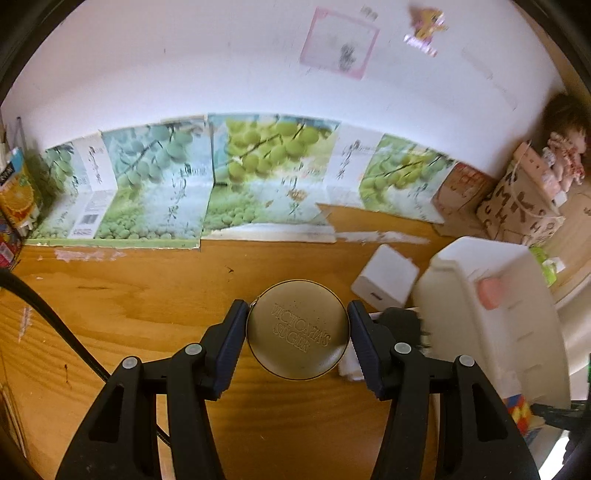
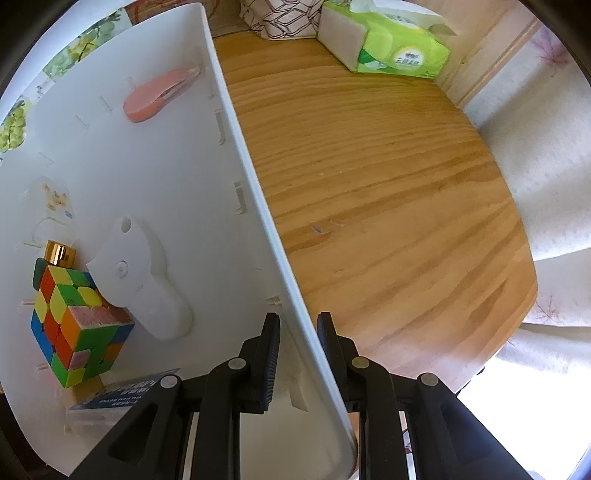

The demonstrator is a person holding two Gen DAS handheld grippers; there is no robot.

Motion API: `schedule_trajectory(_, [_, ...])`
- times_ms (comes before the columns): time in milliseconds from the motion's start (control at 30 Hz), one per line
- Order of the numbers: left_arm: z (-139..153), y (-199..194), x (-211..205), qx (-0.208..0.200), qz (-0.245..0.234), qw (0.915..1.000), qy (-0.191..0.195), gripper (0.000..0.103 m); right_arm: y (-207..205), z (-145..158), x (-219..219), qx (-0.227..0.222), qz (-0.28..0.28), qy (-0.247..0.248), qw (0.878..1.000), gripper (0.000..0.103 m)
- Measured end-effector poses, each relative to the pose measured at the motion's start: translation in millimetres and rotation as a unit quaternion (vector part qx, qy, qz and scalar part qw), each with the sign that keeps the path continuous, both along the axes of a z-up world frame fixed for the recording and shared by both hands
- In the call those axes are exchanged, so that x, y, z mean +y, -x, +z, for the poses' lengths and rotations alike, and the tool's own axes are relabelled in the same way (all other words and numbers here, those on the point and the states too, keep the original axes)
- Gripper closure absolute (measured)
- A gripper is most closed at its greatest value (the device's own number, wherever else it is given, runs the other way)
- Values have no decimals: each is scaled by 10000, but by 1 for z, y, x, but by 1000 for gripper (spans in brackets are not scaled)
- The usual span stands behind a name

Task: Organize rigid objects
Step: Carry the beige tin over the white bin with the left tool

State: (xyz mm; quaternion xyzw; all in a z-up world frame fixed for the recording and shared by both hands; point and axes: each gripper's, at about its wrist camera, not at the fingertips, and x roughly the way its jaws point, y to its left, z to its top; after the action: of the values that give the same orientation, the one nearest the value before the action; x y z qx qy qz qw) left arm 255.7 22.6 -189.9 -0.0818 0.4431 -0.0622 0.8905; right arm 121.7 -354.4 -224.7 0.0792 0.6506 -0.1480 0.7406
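my left gripper (image 1: 297,334) has a round gold tin (image 1: 297,329) pinched between its 2 pads, one pad on each side of the rim. the lid is embossed with "victoria's suger" and faces the camera. the tin is off the wooden table (image 1: 147,295), held above it. just past it on the table sits a small white charger block (image 1: 384,275), and right of that is the white plastic bin (image 1: 480,295), close to the gripper's right finger. the picture is a bit smeared over there, but i can make out a pink thing (image 1: 491,292) inside the bin and a corner of the colourful cube (image 1: 519,410) lower down.

my right gripper (image 2: 298,354) points down and is clamped on the bin's side wall (image 2: 251,192), 1 finger inside and 1 outside, the thin white rim running between them.

looking into the bin from that side: a scrambled rubik's cube (image 2: 79,325) sits in the lower left, with a small bottle with a shiny gold cap (image 2: 59,253) touching it behind. a white plastic tool-shaped thing (image 2: 144,280) lies right beside the cube; can't tell what it is exactly. a pink clip-like object (image 2: 157,96) is at the far end, and a blue-labelled flat pack (image 2: 125,395) lies near my finger.

outside the bin the tabletop is bare wood up to a green tissue pack (image 2: 391,48) at the far edge, with a patterned box (image 2: 280,16) next to it.

along the back of the table in the left view, flattened grape cartons (image 1: 221,177) lean on the wall, an orange juice carton (image 1: 18,192) stands far left, and cardboard boxes (image 1: 517,206) are stacked far right with a doll (image 1: 565,155) on top.
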Motion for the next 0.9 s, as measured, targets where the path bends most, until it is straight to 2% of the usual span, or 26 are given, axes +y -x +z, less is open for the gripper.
schedule_trajectory(267, [37,31,-21,-303,137,9994,65,44,1,-4,-7,-10,492,-160,9987,89])
schedule_trajectory(567, [72,68,-68,-550,83,9983,191,44,6,-6,-12,-11,1219,-407,9917,96])
schedule_trajectory(900, [90,107,-130,-771,-93,9970,-60,44,18,-7,-15,-139,2069,-549,9767,96])
